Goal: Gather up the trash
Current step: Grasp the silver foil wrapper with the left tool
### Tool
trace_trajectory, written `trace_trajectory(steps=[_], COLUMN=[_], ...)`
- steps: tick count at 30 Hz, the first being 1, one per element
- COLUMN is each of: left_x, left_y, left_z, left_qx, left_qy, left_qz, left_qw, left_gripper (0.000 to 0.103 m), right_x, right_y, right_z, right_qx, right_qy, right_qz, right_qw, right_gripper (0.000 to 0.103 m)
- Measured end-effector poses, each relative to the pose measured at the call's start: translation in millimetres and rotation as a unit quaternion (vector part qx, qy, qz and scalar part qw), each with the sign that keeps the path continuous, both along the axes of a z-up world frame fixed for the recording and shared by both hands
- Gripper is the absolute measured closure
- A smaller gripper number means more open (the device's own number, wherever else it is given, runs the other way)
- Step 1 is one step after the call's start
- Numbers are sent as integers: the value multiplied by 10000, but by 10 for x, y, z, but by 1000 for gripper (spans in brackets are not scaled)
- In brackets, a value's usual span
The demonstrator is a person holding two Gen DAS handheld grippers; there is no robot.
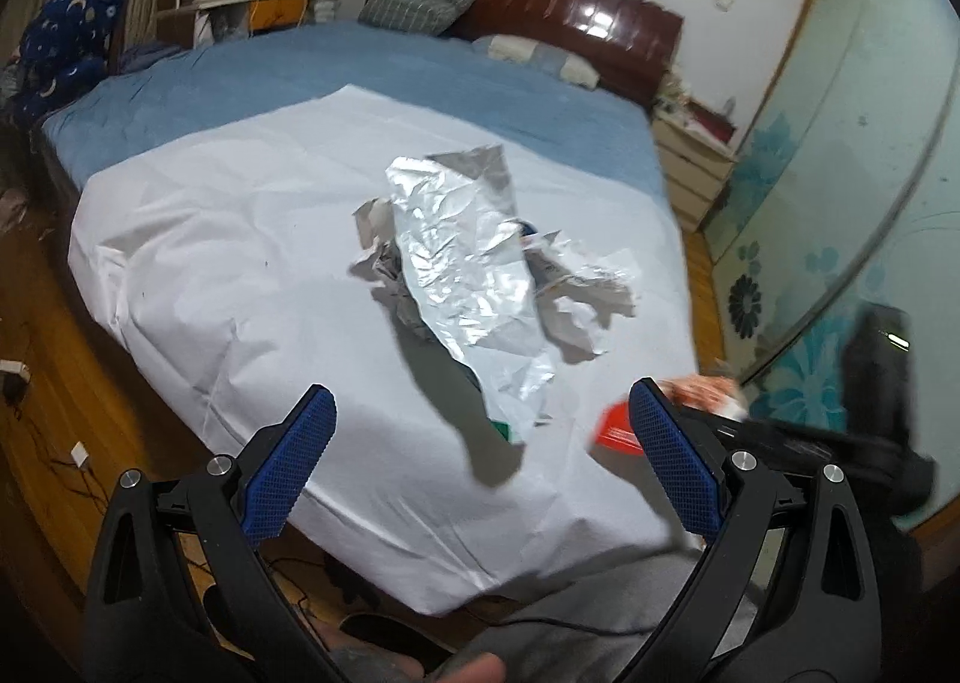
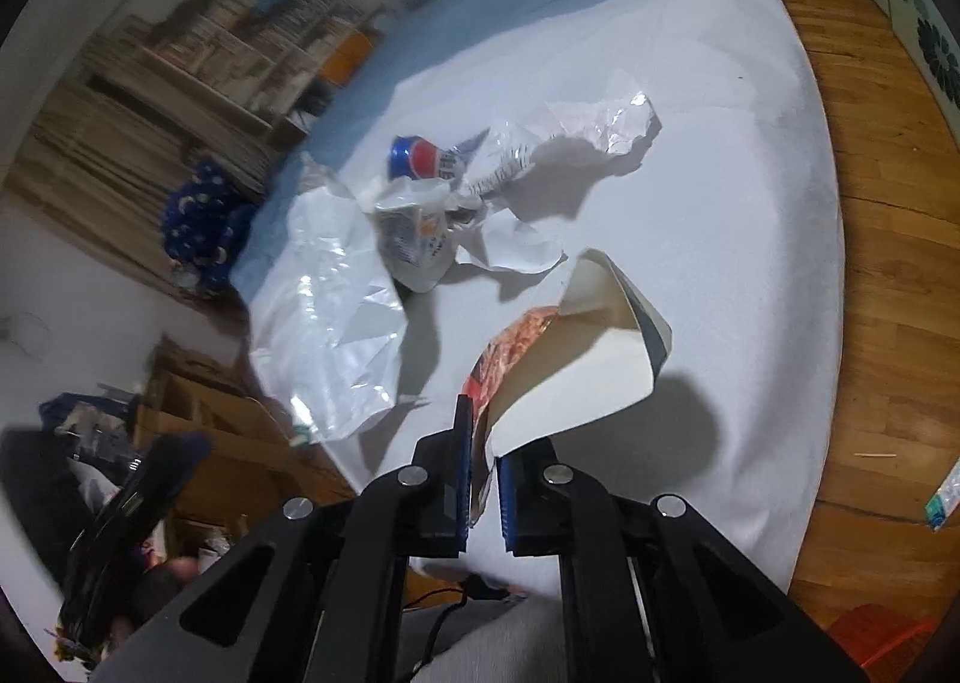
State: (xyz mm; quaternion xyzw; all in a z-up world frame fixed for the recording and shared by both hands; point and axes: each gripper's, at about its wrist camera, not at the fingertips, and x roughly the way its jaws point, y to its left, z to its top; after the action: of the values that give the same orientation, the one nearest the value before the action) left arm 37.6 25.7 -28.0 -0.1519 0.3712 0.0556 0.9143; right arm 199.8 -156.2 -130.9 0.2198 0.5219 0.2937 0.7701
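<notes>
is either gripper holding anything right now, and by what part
The right gripper pinches the flattened food carton by its near printed edge. The left gripper is open, holding nothing.

Bed: clearance
White sheet (image 1: 198,239) bare left and near edge; foil (image 1: 462,263), crumpled paper (image 1: 588,293), can (image 2: 414,155) crowd the centre.

Dim indoor light; hard dark shadows fell beneath trash on white sheet (image 1: 240,239). Glare on headboard (image 1: 576,11). Fisheye bending, black vignette corners. Bookshelf (image 2: 240,41) motion-blurred.
</notes>
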Motion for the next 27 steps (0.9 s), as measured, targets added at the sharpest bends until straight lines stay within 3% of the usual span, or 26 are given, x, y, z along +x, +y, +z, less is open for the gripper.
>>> trace_trajectory(steps=[4,9,10,11,13,14,16,22,27], left_x=[363,751,764,765,766,757,701,347,-67], left_y=[32,139,150,149,117,101,70,-131,-457], left_z=[-163,-606,-667,-711,-768,-770,-706,-235,239], left_qx=[-52,-1035,-1191,-1268,-1231,-1211,-1263,-908,-660], left_qy=[294,611,624,648,788,796,677,135,-189], left_qz=[35,214,257,288,291,261,195,-46,-289], left_qw=[9995,9925,9906,9894,9888,9891,9895,9958,9972], left_gripper=[6,7,17,43,78,89,98,101,101], right_x=[-81,-113,-115,-118,-108,-98,-91,-155,-322], right_y=[-87,-84,-59,-60,-51,-61,-66,-264,-661], right_z=[23,14,9,19,11,-1,-6,148,575], right_qx=[99,44,45,30,40,58,120,304,513], right_qy=[-101,-80,-83,-98,-79,-57,-27,-181,-548], right_qz=[120,269,292,309,293,287,256,206,161], right_qw=[9998,9996,9995,9995,9995,9996,9996,9992,9971], right_gripper=[94,94,94,94,94,94,94,94,94])
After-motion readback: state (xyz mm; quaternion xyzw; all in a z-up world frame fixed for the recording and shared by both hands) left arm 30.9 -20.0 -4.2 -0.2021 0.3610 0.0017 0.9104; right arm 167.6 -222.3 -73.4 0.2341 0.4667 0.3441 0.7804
